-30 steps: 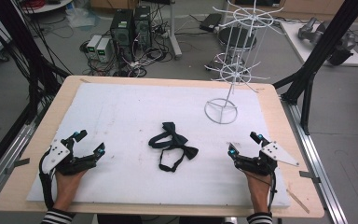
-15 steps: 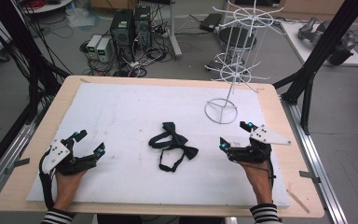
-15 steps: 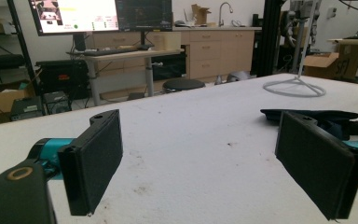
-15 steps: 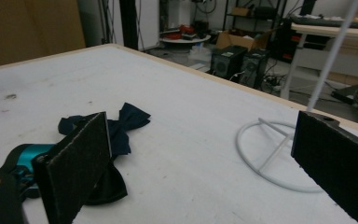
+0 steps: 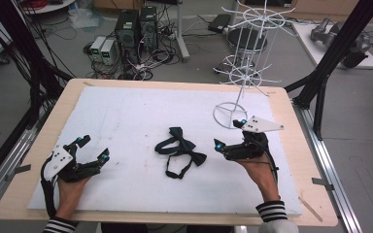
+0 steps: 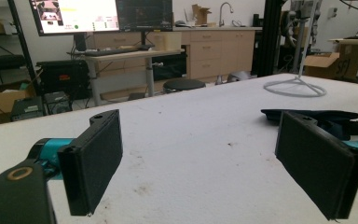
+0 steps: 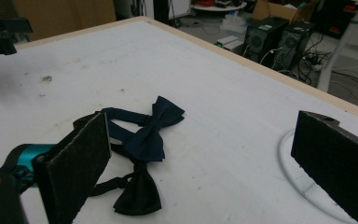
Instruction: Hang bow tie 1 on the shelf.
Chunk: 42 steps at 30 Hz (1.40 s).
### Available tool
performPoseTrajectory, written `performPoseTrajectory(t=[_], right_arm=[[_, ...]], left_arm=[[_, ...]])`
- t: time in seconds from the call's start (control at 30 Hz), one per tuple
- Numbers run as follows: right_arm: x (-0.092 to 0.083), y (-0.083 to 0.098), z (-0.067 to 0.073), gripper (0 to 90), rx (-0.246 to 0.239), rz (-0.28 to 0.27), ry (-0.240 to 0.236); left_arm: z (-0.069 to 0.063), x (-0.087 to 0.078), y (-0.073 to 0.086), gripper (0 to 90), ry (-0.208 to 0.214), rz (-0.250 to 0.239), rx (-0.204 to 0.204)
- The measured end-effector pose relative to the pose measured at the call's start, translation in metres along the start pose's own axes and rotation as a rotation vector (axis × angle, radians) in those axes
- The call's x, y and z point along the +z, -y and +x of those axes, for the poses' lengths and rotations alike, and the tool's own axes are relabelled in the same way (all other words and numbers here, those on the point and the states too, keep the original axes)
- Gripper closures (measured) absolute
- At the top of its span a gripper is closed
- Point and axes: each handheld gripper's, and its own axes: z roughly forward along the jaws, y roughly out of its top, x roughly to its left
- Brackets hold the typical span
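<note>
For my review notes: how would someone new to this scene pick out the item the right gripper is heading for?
On the white mat covering the wooden table, look at the middle, between the two grippers. The dark bow ties lie there in a tangle of straps, left of the open right gripper. They are the only soft dark things on the mat; the white wire rack stands behind.

I can't read any text from here — the monitor [image 6: 77, 16] behind the table in the left gripper view shows coloured panels and rows, but the print is too small to make out. A cardboard box [image 6: 338, 65] carries dark marks — illegible too.
</note>
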Motion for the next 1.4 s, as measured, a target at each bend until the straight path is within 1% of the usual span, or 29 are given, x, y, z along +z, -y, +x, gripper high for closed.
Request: performPoseTrajectory(t=[0.07,0.13,0.27,0.37,0.47,0.7,0.8,0.83,0.87,0.97,1.07,1.1,1.17,1.4], right_arm=[[0.006,-0.009,0.003,4.0,-0.013,0.028,-0.014],[0.008,-0.01,0.004,4.0,-0.013,0.036,-0.013],[0.019,-0.015,0.007,4.1,-0.041,0.088,-0.02],[0.026,-0.02,0.009,4.1,-0.035,0.11,-0.034],[0.033,-0.025,0.012,4.1,-0.042,0.124,-0.056],[0.054,-0.035,0.021,4.2,-0.075,0.177,-0.079],[0.062,-0.039,0.024,4.4,-0.091,0.207,-0.087],[0.07,-0.04,0.025,4.4,-0.096,0.231,-0.092],[0.07,-0.04,0.025,4.4,-0.096,0.231,-0.092],[0.08,-0.041,0.026,4.4,-0.075,0.257,-0.113],[0.09,-0.041,0.027,4.4,-0.081,0.279,-0.12],[0.095,-0.041,0.029,4.5,-0.088,0.3,-0.123],[0.097,-0.042,0.029,4.5,-0.086,0.302,-0.128],[0.111,-0.045,0.029,4.6,-0.041,0.345,-0.148]], left_arm=[[0.0,0.0,0.0,15.3,0.0,0.0,-0.001],[0.0,0.0,0.0,15.3,0.001,-0.001,0.0],[0.0,0.0,0.0,15.3,0.0,0.0,0.002],[0.0,0.0,0.0,15.3,-0.001,0.001,0.001],[0.0,0.0,0.0,15.3,-0.001,0.0,-0.001],[0.0,0.0,0.0,15.3,-0.001,0.001,0.0],[0.0,0.0,0.0,15.2,-0.003,0.0,0.001],[0.0,0.0,0.0,15.2,-0.002,-0.001,0.002],[0.0,0.0,0.0,15.2,-0.003,-0.001,0.002],[0.0,0.0,0.0,15.2,-0.003,-0.001,0.0],[0.001,0.0,0.0,15.2,-0.002,0.0,-0.003],[0.001,0.0,0.0,15.2,-0.002,0.001,-0.003],[0.001,0.0,0.0,15.2,-0.001,0.0,-0.003],[0.0,0.0,0.0,15.2,-0.002,-0.002,-0.002]])
